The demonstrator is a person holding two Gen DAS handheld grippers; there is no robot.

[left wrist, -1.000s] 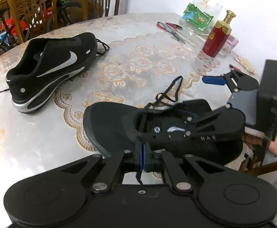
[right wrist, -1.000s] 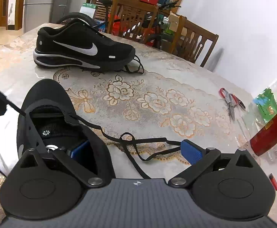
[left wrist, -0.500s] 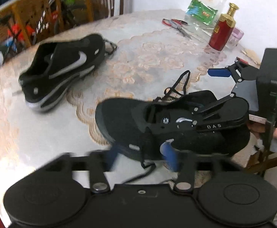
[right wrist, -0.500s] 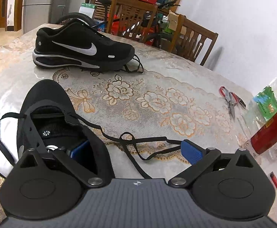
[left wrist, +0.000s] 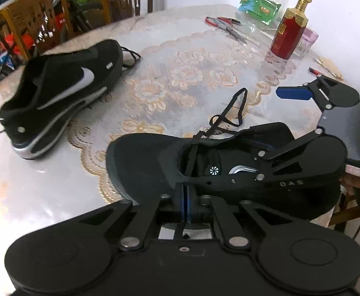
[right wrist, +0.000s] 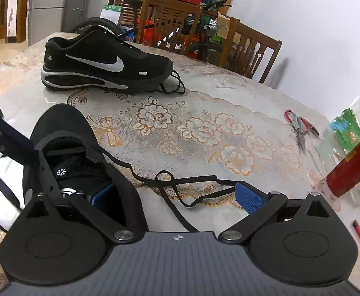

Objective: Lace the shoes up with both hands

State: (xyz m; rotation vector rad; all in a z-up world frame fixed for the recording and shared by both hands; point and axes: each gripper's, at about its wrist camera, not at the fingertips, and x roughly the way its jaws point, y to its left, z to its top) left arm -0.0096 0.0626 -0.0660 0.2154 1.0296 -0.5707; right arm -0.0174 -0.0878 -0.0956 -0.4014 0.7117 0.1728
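The left gripper (left wrist: 185, 203) has reclosed, apparently pinching the lace (left wrist: 191, 159) again.

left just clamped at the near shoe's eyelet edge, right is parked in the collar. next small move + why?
Probably draw the left gripper back and away from the near shoe to take up slack. Its pads are shut at the eyelet edge, apparently on a strand of the lace, which lies loose on the table. The right gripper, open, one finger inside the collar, steadies the shoe.
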